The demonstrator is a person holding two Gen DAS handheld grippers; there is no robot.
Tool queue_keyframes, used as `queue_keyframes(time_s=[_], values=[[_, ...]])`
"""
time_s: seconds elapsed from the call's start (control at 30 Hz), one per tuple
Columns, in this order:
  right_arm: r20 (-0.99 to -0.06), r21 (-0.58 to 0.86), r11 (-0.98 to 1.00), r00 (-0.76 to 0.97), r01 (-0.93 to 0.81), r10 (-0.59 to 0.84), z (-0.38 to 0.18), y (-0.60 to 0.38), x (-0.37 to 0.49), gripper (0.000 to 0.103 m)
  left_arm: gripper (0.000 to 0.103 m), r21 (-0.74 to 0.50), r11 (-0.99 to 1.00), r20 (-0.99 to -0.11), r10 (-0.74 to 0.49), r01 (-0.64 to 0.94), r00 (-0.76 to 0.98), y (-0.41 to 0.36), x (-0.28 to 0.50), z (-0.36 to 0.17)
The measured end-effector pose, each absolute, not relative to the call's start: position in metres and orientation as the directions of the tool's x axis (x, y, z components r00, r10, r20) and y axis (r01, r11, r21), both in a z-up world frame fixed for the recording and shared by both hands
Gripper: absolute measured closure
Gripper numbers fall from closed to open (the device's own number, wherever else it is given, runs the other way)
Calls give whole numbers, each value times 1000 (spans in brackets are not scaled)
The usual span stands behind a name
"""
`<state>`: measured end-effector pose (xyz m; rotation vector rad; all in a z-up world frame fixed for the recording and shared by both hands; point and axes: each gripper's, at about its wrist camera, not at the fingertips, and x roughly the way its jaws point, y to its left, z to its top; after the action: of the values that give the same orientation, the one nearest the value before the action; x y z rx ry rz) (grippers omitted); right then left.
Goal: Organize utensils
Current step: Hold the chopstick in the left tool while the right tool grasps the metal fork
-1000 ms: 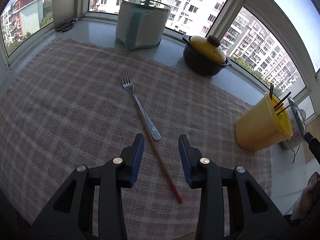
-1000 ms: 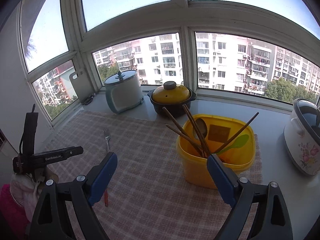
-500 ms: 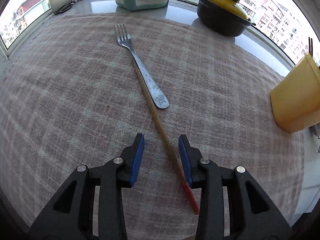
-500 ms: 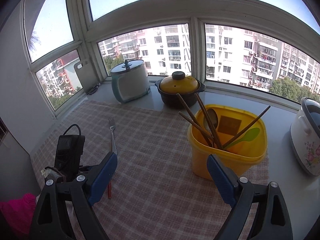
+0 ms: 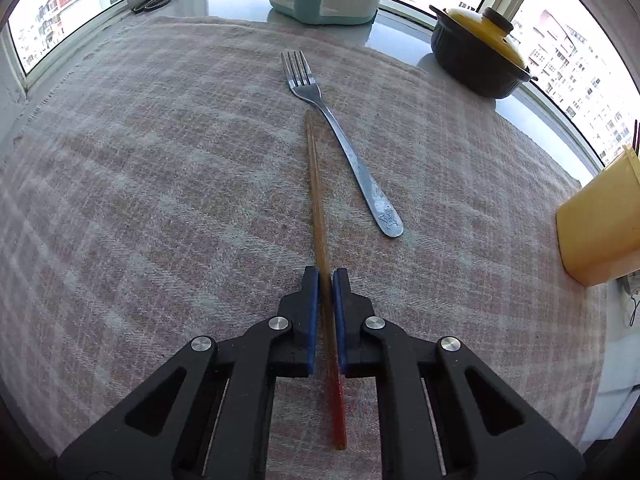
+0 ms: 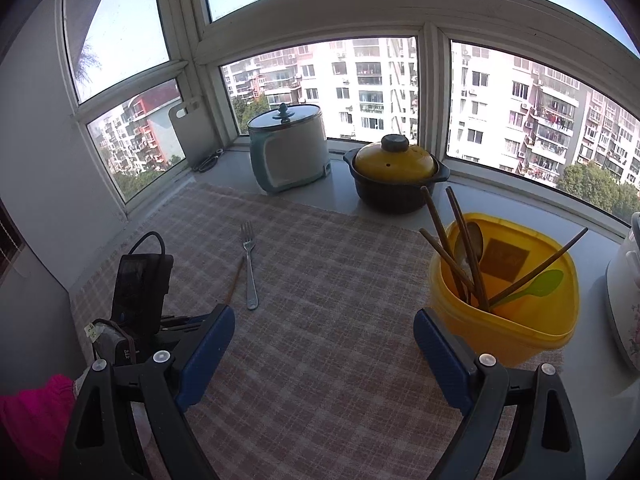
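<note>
A long wooden chopstick [image 5: 316, 200] with a red end lies on the checked cloth, beside a steel fork [image 5: 344, 148]. My left gripper [image 5: 326, 276] is low over the cloth, its jaws closing, and the blue pads press on the chopstick near its red end. In the right wrist view the fork [image 6: 250, 264] and the chopstick [image 6: 236, 280] lie at the left. The yellow tub [image 6: 520, 320] at the right holds several chopsticks, a metal spoon and a green spoon. My right gripper [image 6: 324, 344] hangs open above the cloth with nothing between its fingers.
A teal and white cooker [image 6: 288, 152] and a black pot with a yellow lid [image 6: 396, 172] stand at the back by the windows. Scissors [image 5: 154, 0] and a cutting board [image 6: 192, 132] sit at the back left. A flowered rice cooker [image 6: 628, 292] stands at the far right.
My left gripper sank to the cloth and its jaws went from apart to closed around the chopstick. The chopstick swung away from the fork's handle. The right gripper drifted a little.
</note>
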<state>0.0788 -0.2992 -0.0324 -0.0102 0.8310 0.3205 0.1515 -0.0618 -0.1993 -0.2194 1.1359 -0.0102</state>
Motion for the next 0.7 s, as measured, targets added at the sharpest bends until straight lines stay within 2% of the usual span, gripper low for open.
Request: queue_keyframes(time_s=[0.23,0.37,0.43,0.7], values=[[-767,159,923,544,-351,340,-48,-267,107,12,97,-210,963,-892,-120,-167,435,-35,157,-199],[-801,204,899,461,-388,381,-65,-239,135,23,97,-217,953,-890,-106,-209,443,-16,162,-199],[-817,213,882,418,-421,397,-75,-223,151,26,97,-235,946,-889,-116,-224,443,-5,165,-200],[-890,205,858,276,-472,364,-128,-162,217,51,97,-259,929,-885,-119,-263,451,22,168,-203]])
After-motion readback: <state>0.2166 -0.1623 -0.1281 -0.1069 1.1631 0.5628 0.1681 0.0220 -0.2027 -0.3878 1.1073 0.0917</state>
